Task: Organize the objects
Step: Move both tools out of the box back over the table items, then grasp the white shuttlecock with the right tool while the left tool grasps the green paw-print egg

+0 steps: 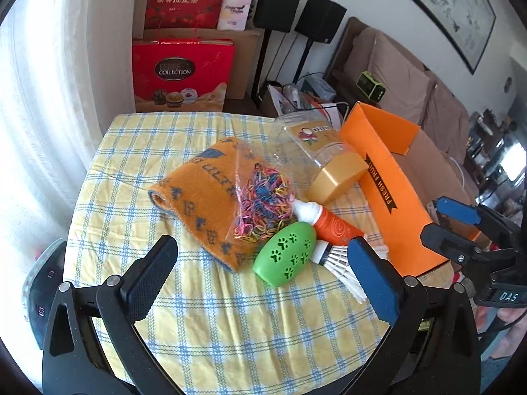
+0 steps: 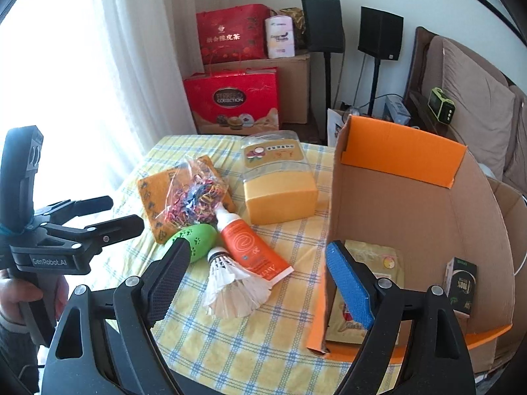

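Note:
On the checked tablecloth (image 1: 204, 322) lie an orange towel (image 1: 197, 204), a bag of coloured rubber bands (image 1: 263, 200), a green paw-print egg (image 1: 285, 256), an orange tube (image 1: 332, 225), a white shuttlecock (image 2: 230, 286) and a clear jar with a gold lid (image 2: 280, 184). An orange cardboard box (image 2: 421, 217) stands at the right and holds a yellow packet (image 2: 378, 263) and a small dark box (image 2: 459, 284). My left gripper (image 1: 263, 279) is open and empty, just short of the egg. My right gripper (image 2: 257, 283) is open and empty, over the shuttlecock beside the box wall.
Red gift boxes (image 1: 181, 72) and cardboard cartons are stacked behind the table by the white curtain (image 1: 49, 115). Two black speakers on stands (image 1: 319, 16) and a brown sofa (image 1: 411, 75) are at the back right. The right gripper shows in the left wrist view (image 1: 461, 223).

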The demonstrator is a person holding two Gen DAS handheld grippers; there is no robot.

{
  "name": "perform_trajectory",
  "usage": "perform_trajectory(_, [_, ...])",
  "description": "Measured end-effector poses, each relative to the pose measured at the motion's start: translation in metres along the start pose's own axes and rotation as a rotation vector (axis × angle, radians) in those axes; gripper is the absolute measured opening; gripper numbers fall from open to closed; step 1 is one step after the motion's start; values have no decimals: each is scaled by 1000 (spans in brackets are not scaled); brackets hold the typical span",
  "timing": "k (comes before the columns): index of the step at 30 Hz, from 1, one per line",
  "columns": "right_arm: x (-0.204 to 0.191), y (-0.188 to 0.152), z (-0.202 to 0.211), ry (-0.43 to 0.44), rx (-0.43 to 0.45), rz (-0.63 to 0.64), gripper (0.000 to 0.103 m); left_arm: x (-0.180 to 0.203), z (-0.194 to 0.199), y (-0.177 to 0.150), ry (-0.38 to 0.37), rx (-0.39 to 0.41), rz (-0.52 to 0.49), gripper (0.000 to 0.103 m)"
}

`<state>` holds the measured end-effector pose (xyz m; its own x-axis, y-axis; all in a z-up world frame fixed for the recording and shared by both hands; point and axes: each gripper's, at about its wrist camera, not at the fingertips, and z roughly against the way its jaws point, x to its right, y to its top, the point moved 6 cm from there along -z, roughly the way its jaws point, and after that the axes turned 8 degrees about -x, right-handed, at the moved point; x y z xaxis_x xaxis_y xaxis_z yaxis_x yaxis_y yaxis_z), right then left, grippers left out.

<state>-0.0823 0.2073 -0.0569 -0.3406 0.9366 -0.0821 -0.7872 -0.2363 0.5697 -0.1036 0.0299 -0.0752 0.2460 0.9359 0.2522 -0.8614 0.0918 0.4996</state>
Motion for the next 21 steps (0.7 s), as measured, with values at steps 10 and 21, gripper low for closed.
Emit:
perform_trajectory(10, [-24,-6,-36,19,-71,67,86,-19,-17,-13,15,-13,-18,103])
perform_trajectory(21, [-30,-15,-52,-21,-89,114,86,-28,-33,-18,14,-33,-11,103])
